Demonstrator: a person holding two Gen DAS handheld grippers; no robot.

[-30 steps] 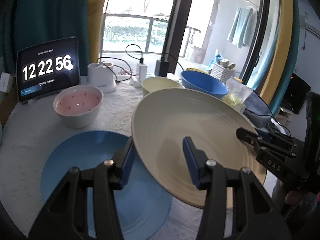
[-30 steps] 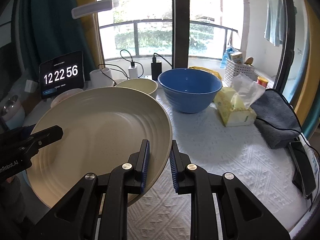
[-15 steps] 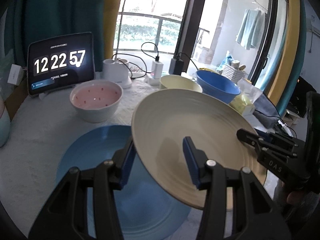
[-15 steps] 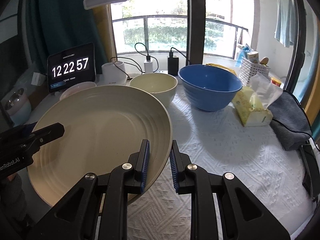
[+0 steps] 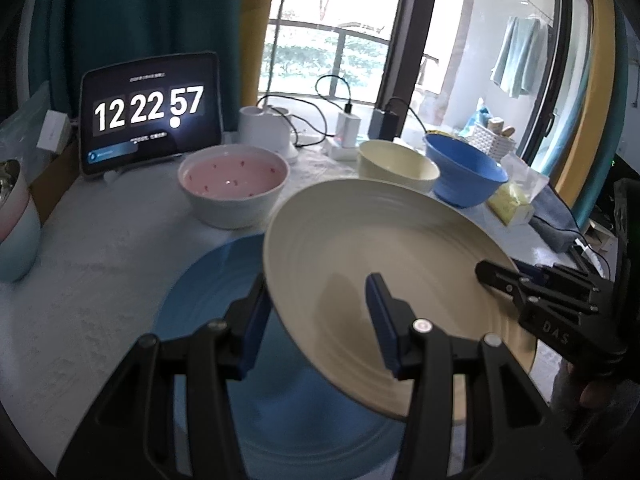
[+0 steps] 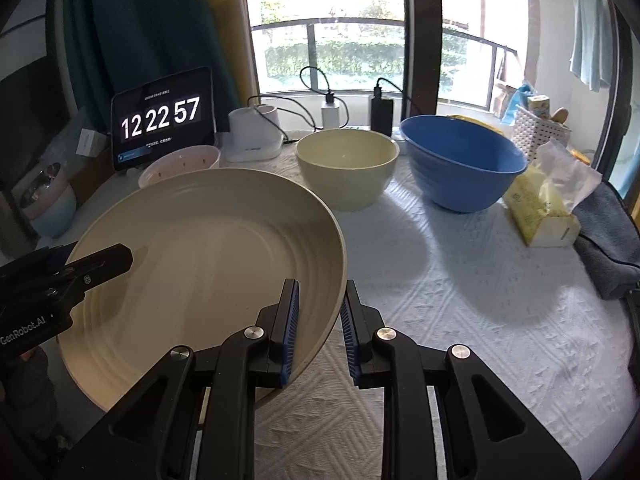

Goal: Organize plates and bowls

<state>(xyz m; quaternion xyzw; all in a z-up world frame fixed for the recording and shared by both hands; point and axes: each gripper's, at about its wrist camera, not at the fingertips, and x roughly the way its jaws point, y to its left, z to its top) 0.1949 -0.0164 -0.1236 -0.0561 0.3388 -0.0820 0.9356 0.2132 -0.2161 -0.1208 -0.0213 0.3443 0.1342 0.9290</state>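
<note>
Start with the table point(image 5: 100, 280), under its white cloth. The blue plate point(image 5: 208, 300) lies flat on it at your near edge. That is the likely landing spot.

The cream plate point(image 5: 380, 248) is off the table, carried between your two hands and tilted. It hangs over the blue plate's right part, so the blue plate lies below it and off to your left. A round plate has no long axis to line up. What counts is centre over centre, and I'd say you're not there yet.

Further back, the pink bowl point(image 5: 234, 184) stands just beyond the blue plate. The cream bowl point(image 6: 346, 168) and the blue bowl point(image 6: 460, 160) stand side by side towards the window, clear of your path.

Your left gripper point(image 5: 316, 284) is clamped across the plate's left rim, one finger under and one on the face. Your right gripper point(image 6: 320, 285) pinches the opposite rim, jaws narrow.

Your left hand is the nearer one to the blue plate. The coming move looks like a carry to the left and down. Watch that the lower finger under the rim doesn't catch the blue plate.
</note>
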